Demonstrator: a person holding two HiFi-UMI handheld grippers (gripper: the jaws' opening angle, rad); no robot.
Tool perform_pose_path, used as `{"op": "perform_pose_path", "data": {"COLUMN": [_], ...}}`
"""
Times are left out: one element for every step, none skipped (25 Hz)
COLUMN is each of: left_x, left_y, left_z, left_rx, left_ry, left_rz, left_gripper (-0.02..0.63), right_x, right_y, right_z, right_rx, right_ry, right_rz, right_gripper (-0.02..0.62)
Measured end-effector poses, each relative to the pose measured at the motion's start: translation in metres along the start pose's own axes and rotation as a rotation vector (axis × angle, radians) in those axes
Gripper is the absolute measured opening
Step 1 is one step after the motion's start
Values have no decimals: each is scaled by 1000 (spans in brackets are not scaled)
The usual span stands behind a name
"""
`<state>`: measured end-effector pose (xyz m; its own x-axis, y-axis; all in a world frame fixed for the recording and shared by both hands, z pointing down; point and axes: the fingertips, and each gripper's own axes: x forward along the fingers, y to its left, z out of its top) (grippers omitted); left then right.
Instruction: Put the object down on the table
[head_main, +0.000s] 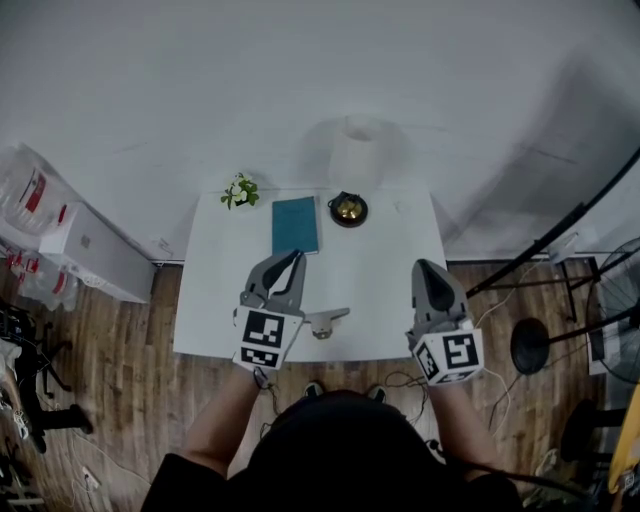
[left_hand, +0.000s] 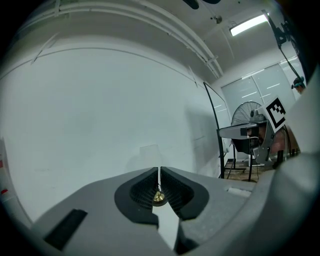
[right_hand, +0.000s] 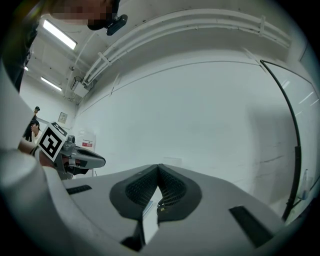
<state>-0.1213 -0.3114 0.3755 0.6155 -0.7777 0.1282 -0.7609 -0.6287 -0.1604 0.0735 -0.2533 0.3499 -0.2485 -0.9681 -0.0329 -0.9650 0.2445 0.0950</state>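
Object: a small grey metal piece (head_main: 326, 322) lies on the white table (head_main: 390, 290) near its front edge, just right of the left gripper (head_main: 297, 256) and not between its jaws.
Left jaws: clenched to a thin slit, grasping nothing I can make out. A gold speck in the slit is probably the bowl (head_main: 348, 208) farther back.
Right gripper (head_main: 425, 268): jaws pressed together and empty, held over the table's right front, well apart from the piece.
Done: the set-down looks complete.
Left to do: at most, drawing both grippers clear.
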Motion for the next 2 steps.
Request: {"op": "perform_pose_path", "data": {"left_x": [0, 0], "left_y": [2, 4], "left_z": [-1, -3], "left_rx": [2, 3], "left_ry": [1, 2], "left_rz": [-4, -8], "left_gripper": [17, 17], "right_x": [1, 3], "right_y": [2, 4], "right_z": [0, -1], "right_rx": [1, 1], "right_ry": [0, 0], "right_rz": [-3, -5], "right_gripper": [5, 5]}}
